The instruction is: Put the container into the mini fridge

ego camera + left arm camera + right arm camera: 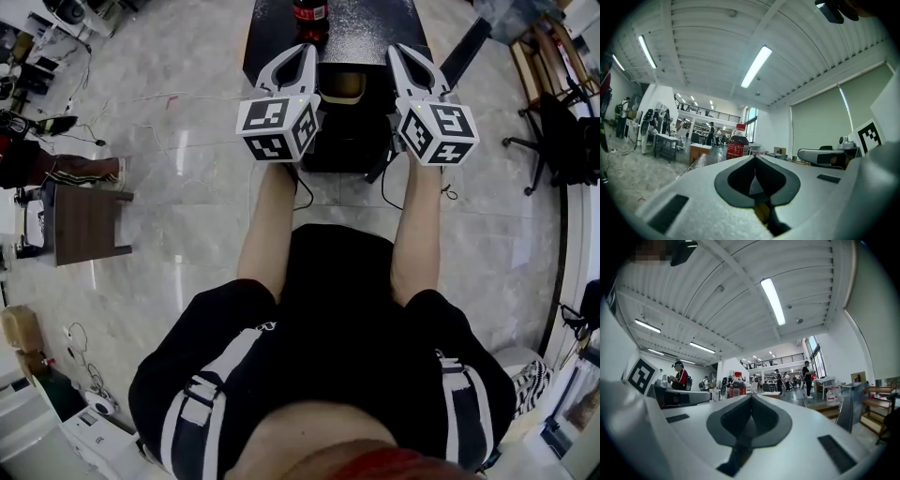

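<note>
Left claw (307, 52): clenched, empty.
Right claw (397, 52): clenched, empty.
Container (342, 85): apparently the tan thing low between both claws, not gripped.
Bottle (310, 17): on the fridge (375, 23) top, just ahead of the claws.
Risk: reaching in with clenched claws could shove the container or topple the bottle.

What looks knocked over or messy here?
Nothing stands out. The cola bottle stands upright on the mini fridge, and the left gripper and right gripper are shut and empty.
</note>
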`<control>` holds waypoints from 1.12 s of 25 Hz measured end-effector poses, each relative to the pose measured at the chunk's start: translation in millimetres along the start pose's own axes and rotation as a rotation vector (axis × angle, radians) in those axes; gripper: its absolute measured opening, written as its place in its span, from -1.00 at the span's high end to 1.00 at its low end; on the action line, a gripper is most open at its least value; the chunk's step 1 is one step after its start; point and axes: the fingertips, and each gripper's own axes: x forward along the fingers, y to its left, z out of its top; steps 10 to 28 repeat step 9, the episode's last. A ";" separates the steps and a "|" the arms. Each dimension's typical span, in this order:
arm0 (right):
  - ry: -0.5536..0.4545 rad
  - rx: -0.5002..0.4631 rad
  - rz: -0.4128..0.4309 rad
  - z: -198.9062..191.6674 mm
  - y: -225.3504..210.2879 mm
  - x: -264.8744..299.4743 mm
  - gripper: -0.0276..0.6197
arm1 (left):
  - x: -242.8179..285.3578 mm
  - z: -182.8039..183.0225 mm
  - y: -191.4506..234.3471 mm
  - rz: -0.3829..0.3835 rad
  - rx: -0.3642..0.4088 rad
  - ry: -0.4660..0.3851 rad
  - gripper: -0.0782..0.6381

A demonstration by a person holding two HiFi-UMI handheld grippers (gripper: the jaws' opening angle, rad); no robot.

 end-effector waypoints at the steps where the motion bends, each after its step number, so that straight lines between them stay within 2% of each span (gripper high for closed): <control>1: -0.001 -0.001 0.004 0.0 1.5 0.8 0.88 | -0.2 0.0 1.1 0.001 0.001 0.001 0.76; 7: -0.005 -0.017 0.027 -1.1 7.6 4.2 0.88 | -0.9 2.3 2.3 -0.017 -0.002 -0.026 0.76; 28: -0.007 -0.019 0.030 -1.2 7.4 4.7 0.88 | -0.5 1.4 2.5 -0.018 -0.001 -0.026 0.76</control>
